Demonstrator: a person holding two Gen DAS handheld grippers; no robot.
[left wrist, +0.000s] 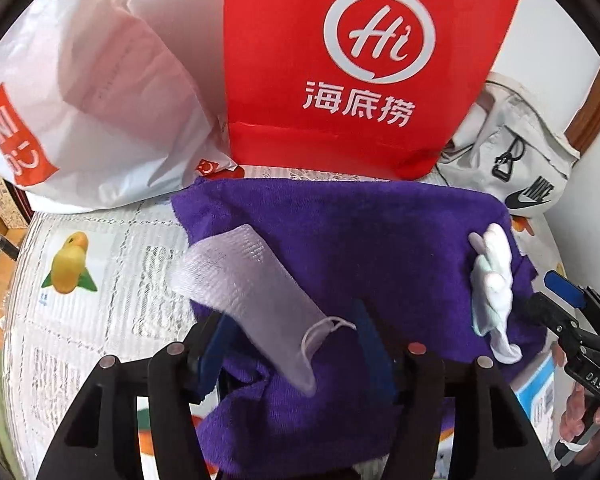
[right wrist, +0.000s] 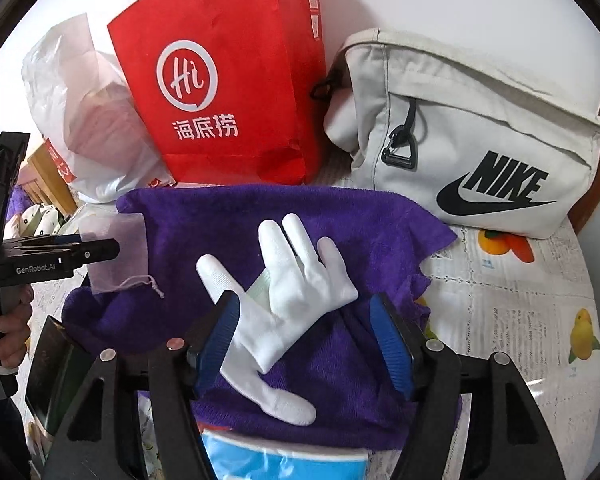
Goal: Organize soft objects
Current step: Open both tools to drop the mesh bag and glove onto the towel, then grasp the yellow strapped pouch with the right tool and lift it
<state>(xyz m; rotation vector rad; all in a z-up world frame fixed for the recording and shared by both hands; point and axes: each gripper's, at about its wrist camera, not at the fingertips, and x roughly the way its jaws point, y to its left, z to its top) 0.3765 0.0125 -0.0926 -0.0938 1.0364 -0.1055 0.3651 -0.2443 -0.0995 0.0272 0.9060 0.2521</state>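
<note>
Lace tablecloth (right wrist: 512, 304), purple towel (right wrist: 340, 216), white glove (right wrist: 296, 296) fingers pointing away

Home; lace tablecloth (left wrist: 100, 248) on table; red shopping bag (right wrist: 228, 92); Nike bag (right wrist: 480, 140)

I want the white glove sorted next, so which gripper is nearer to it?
Right. The right gripper is open with the white glove lying between its fingers on the purple towel. The left gripper is off to the side, at the mesh pouch.

Left gripper (left wrist: 296, 344) and right gripper (right wrist: 312, 336) both hold their jaws spread wide apart
</note>
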